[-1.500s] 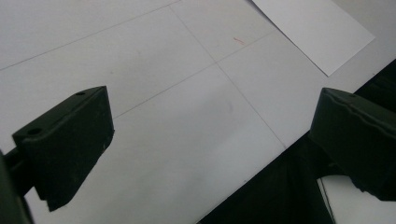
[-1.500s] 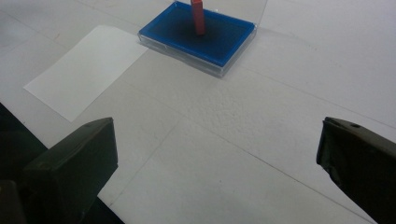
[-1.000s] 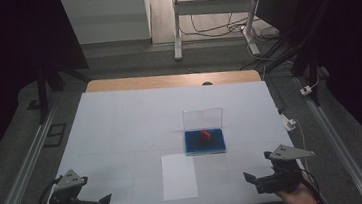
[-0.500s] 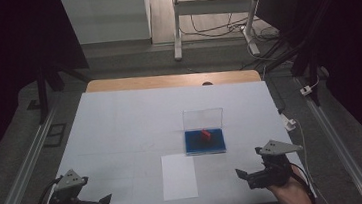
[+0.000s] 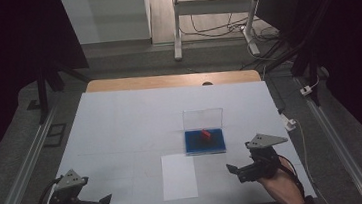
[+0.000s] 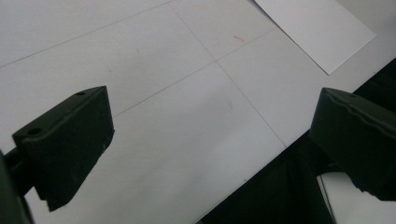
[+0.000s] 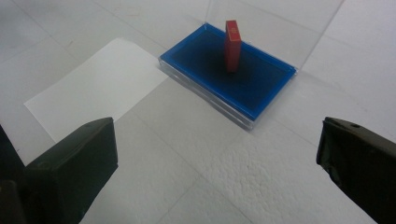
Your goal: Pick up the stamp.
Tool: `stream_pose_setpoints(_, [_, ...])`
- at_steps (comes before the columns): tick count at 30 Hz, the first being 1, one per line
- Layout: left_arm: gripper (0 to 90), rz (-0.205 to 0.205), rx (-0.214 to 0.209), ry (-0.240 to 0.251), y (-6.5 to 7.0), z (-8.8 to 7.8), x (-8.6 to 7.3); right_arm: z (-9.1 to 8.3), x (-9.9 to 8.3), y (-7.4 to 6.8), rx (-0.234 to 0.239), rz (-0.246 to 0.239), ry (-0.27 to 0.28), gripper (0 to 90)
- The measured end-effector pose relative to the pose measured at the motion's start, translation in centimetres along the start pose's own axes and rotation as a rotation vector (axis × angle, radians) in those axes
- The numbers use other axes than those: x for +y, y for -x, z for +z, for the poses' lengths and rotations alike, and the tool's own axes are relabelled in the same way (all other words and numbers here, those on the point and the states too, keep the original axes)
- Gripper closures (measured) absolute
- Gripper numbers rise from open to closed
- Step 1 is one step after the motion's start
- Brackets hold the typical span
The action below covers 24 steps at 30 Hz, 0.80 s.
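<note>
A shallow blue case lies right of the table's middle, its clear lid standing up behind it. A small red block stands upright in the case. In the right gripper view the blue case and red block lie ahead of the wide-apart jaws. My right gripper is open, near and to the right of the case, holding nothing. My left gripper is open at the front left corner, over bare table.
A white paper sheet lies flat near the front edge, left of the case; it is also in both gripper views. The table's front edge runs just past the left jaws. A wooden strip borders the far side.
My right gripper has shifted left and slightly forward, toward the blue case. The left gripper has stayed put. The case, block and paper have not moved.
</note>
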<state>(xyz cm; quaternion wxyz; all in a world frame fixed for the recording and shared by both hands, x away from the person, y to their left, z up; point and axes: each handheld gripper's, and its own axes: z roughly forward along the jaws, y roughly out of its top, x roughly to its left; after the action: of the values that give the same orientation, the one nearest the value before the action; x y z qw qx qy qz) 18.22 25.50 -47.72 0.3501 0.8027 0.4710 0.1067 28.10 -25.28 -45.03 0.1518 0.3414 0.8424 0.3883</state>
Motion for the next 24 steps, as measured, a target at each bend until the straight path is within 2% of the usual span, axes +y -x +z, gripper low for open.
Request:
stream_pose_setpoints(4, [0.0,-0.004,-0.003,-0.002,0.0,0.0,0.0,1.1,0.7,0.2,0.028,-0.002,-0.018,0.0])
stream_pose_setpoints(11, [0.0,-0.002,0.0,-0.004,0.0,0.0,0.0,2.5,1.6,0.4,0.032,0.0,-0.04,0.0])
stream_pose_setpoints(24, [0.0,-0.001,-0.004,-0.004,0.0,0.0,0.0,5.1,3.2,1.3,0.003,0.007,-0.057,0.0])
